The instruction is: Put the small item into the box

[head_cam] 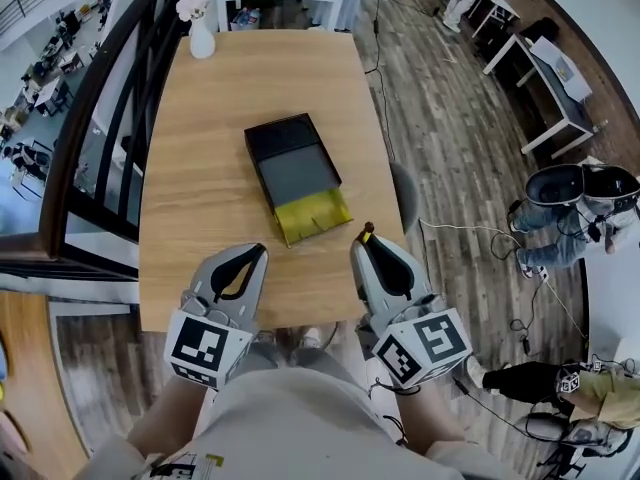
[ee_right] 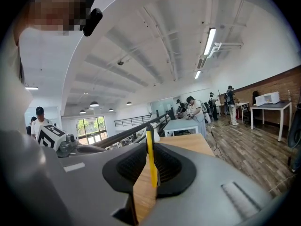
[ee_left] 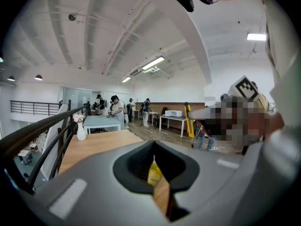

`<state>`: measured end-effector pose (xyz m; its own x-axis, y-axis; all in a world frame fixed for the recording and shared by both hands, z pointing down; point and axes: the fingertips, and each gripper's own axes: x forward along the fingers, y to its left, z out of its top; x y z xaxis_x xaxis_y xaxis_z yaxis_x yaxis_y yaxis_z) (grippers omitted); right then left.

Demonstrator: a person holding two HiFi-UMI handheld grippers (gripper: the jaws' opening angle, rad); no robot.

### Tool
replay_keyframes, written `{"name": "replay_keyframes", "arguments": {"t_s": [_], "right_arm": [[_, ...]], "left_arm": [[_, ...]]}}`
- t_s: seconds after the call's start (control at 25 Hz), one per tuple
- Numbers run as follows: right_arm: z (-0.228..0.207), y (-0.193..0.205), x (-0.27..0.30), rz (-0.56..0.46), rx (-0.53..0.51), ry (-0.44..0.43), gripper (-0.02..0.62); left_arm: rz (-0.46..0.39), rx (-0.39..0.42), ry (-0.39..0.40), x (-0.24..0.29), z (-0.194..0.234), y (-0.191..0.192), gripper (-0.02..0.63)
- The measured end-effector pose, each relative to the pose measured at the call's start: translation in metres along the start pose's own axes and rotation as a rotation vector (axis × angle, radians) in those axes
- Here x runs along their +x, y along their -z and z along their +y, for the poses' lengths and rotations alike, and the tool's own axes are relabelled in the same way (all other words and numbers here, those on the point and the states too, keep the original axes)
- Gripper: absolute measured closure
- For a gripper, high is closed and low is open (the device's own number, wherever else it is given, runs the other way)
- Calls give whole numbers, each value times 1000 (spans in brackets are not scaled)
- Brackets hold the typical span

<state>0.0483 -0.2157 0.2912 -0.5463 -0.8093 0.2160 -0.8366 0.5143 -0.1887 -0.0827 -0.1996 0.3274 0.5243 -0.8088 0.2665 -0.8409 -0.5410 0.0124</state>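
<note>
Jaws of the right claw (ee_right: 150, 171) pinch a thin yellow strip (ee_right: 150, 152), its long axis upright between them and its dark tip pointing outward. Beside it, the left claw (ee_left: 156, 185) is closed and empty. Only the head view shows the whole open black box (head_cam: 283, 135) farther along the wooden surface (head_cam: 195, 178).
</note>
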Motion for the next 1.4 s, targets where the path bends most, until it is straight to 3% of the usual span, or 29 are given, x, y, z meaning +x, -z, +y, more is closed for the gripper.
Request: {"name": "replay_keyframes", "arguments": {"t_s": [0.52,0.64,0.84,1.4], "right_arm": [[-25,5,38,30,16,-23,543],[-33,8,53,47,18,-33,543],[-43,22,85,123,15,-60,543],[-65,100,176,320,-24,-115,543]], "left_arm": [[12,-20,7,28,13,-1,603],[-10,16,18,39,20,-6,603],[-4,38,25,61,30,-5,603],[97,-28,42,128,67,48,603]]}}
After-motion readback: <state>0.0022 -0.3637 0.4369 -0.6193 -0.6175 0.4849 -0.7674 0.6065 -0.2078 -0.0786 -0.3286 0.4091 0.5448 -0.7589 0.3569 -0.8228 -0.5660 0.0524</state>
